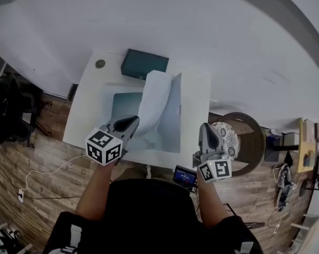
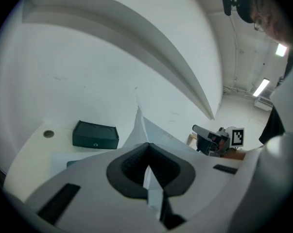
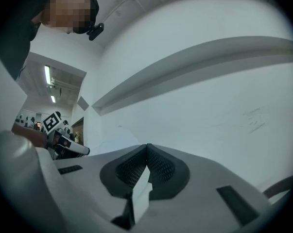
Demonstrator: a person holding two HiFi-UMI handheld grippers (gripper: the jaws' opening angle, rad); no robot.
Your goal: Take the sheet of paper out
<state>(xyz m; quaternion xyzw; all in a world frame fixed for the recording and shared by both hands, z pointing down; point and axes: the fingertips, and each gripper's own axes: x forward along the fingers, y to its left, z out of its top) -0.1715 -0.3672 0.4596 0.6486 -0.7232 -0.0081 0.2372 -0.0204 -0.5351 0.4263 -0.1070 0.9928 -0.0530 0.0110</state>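
1. Print first: the marker cube [image 1: 102, 146] at the back of the left gripper [image 1: 134, 120] carries bold black-and-white square patterns. The small dark device with a blue-lit screen [image 1: 184, 175], just behind the right gripper [image 1: 206, 127], shows writing too small to read.
2. The left gripper's jaws are pressed together on the white sheet of paper [image 1: 154, 102], pinching its lower edge.
3. The sheet rises from those jaws in a tall curl and arches away ahead of the left gripper, up off the pale grey-blue folder [image 1: 172, 126] that lies just beyond and below the jaw tips.
4. Left arm: the bare forearm comes up from the person's body, and the gripper points forward and across towards the right gripper, tipped a little downward.
5. Right gripper: in its own view the jaws are closed together with nothing caught between them. It is held level and points straight ahead, well to the side of the sheet, over the right edge of the white table [image 1: 85, 110].
6. Beyond the left gripper, past the sheet, a dark green rectangular box [image 1: 144, 63] sits at the far side of the table.
7. A round wicker stool [image 1: 252, 139] stands just to the right of the right gripper, on the wooden floor [image 1: 21, 157].
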